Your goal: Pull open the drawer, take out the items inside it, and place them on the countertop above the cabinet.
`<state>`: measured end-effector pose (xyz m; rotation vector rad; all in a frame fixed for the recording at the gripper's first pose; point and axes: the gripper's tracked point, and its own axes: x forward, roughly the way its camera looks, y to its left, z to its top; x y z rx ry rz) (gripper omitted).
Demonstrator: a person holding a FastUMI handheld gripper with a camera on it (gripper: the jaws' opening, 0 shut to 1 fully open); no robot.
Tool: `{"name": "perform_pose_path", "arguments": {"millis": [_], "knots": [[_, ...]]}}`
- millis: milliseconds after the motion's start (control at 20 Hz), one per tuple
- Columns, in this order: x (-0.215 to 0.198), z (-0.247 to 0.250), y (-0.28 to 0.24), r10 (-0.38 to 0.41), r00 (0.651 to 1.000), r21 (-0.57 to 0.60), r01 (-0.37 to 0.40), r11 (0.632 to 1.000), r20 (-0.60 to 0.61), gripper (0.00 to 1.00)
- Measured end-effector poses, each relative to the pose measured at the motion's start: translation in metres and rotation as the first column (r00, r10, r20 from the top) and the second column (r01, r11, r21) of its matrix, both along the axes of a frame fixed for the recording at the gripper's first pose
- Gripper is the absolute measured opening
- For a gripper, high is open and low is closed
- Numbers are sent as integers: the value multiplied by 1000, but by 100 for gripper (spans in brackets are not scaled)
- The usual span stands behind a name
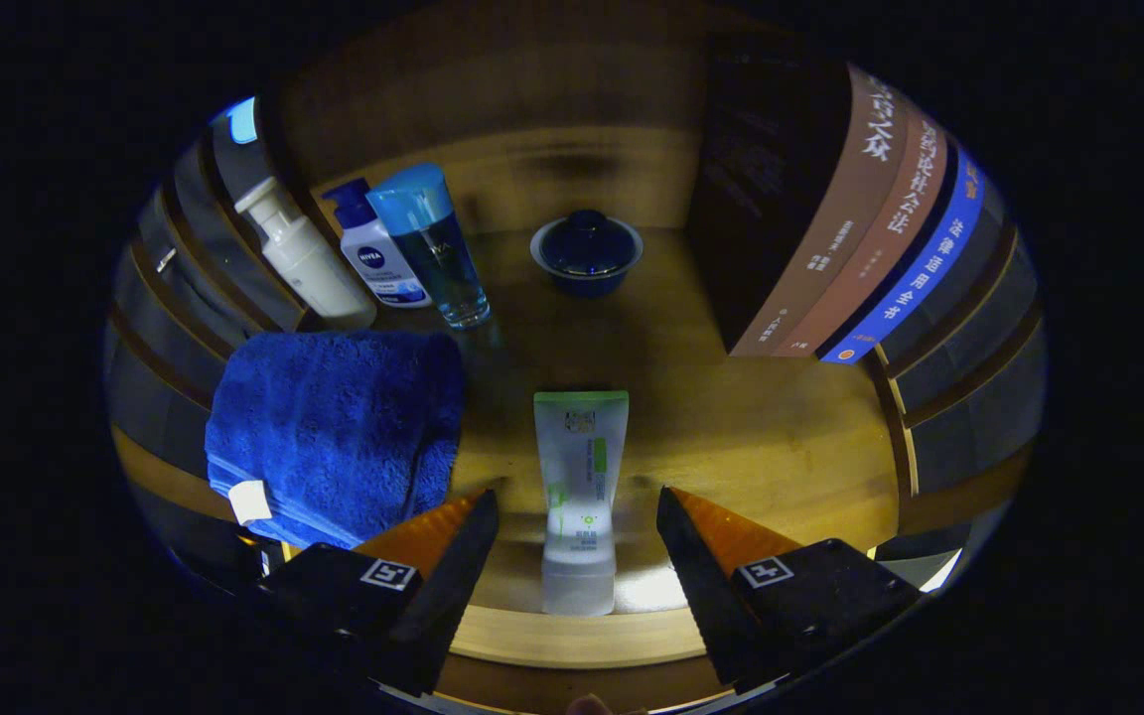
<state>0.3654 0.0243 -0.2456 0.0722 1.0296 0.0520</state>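
I have the gripper [577, 511] open, its 2 fingers either side of the tube [579, 497] standing at the surface's [781, 437] near edge (probably just placed). Next: back off, return to the drawer.

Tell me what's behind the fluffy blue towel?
Behind the folded blue towel stand three bottles: white pump bottle, white-and-blue bottle, clear blue bottle. Their bases are partly covered. The tool is open.
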Motion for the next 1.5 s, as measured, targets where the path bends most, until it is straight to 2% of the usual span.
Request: {"name": "perform_pose_path", "arguments": {"millis": [300, 400, 500, 850, 1050, 1250, 1400, 1450, 1500], "knots": [[-31, 47, 9, 7, 978, 97, -28, 995, 206, 100], [-46, 66, 7, 12, 959, 109, -45, 993, 283, 100], [-62, 88, 4, 4, 925, 116, -52, 992, 381, 100], [-143, 142, 6, -37, 776, 169, -90, 982, 630, 100], [-192, 158, 9, -41, 647, 141, -103, 985, 761, 100], [-256, 160, 15, -76, 514, 127, -64, 990, 855, 100], [-287, 150, 10, -107, 419, 130, -27, 991, 902, 100], [-293, 145, 9, -94, 390, 109, -16, 994, 916, 99], [-295, 131, 7, -77, 394, 85, -3, 996, 916, 99]]}}
